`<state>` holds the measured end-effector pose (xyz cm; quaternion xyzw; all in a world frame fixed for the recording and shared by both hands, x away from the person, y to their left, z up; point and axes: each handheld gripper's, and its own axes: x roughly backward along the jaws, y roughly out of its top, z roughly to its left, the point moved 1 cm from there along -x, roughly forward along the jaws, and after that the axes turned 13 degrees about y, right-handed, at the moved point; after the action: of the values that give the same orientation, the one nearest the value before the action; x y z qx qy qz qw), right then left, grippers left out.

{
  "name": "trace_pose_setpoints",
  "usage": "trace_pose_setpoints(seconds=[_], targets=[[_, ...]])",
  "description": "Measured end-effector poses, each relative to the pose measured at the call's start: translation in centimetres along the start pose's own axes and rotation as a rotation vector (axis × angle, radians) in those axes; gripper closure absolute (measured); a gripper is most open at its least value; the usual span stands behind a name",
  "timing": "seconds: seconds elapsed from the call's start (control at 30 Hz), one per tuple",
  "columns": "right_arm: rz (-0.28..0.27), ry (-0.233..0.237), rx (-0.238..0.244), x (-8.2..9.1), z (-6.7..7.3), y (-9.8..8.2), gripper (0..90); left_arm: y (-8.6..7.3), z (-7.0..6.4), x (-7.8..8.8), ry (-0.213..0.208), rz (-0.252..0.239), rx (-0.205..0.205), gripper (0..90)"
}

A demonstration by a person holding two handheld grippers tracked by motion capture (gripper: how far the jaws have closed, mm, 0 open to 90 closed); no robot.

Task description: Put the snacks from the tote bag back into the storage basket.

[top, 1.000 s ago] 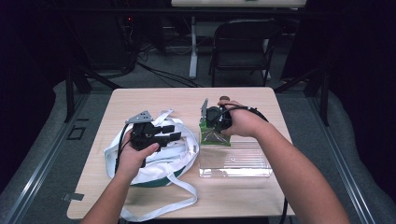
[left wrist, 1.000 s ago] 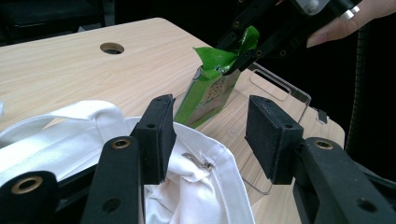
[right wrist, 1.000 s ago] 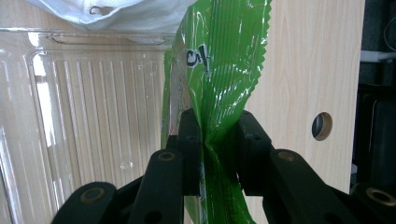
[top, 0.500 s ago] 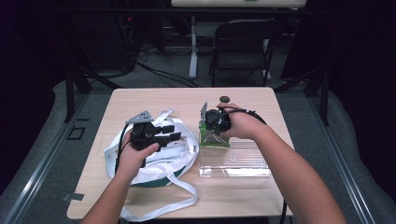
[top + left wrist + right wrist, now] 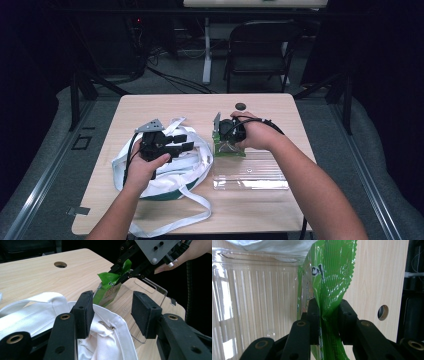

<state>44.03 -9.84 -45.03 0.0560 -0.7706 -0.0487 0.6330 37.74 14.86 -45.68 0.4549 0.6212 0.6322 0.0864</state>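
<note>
The wooden table [image 5: 260, 107] carries everything; below and around the left gripper [image 5: 172, 147] lies a white cloth bag [image 5: 165, 175] with long straps, soft and floppy, its hem and a small metal clip lying just under that gripper's jaws in the left gripper view. Those jaws stand apart, holding nothing, the bag's rim between and beneath them but not pinched. Just beside the right gripper [image 5: 220, 131], toward the person, sits a clear plastic tray [image 5: 250, 172], ribbed on its floor and probably rigid but thin and easy to crack. The right gripper is clenched on a green foil packet [image 5: 329, 277], jaws pressed flat against both faces near its crimped, zigzag-cut end; the packet hangs from the jaws over the far edge of the tray, next to the bag. Judgement: the packet is light, crinkly and slick, so a grip on the sealed crimp is the safest hold, since the belly would slide or crush its contents. Printing on the packet is partly readable: black characters on a white patch, not legible as a word; no brand can be made out. A round cable hole [image 5: 383, 312] in the table lies beyond the right jaws.
</note>
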Motion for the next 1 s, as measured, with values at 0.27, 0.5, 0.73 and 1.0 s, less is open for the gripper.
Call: trace_pose_setpoints(seconds=[0.27, 0.5, 0.73, 1.0], targets=[[0.016, -0.016, 0.005, -0.12, -0.23, -0.43, 72.3, 0.0, 0.06, 0.04, 0.001, -0.004, 0.0, 52.3], [0.01, -0.016, -0.023, -0.23, -0.52, -0.48, 65.0, 0.0, 0.12, 0.06, 0.005, -0.003, 0.0, 52.3], [-0.006, -0.017, -0.051, -0.01, -0.79, -0.68, 56.3, -0.01, 0.15, 0.08, 0.004, -0.007, 0.005, 52.3], [-0.031, -0.027, -0.07, 0.28, -0.82, -0.86, 47.4, -0.02, 0.14, 0.03, 0.006, -0.006, 0.005, 52.3]])
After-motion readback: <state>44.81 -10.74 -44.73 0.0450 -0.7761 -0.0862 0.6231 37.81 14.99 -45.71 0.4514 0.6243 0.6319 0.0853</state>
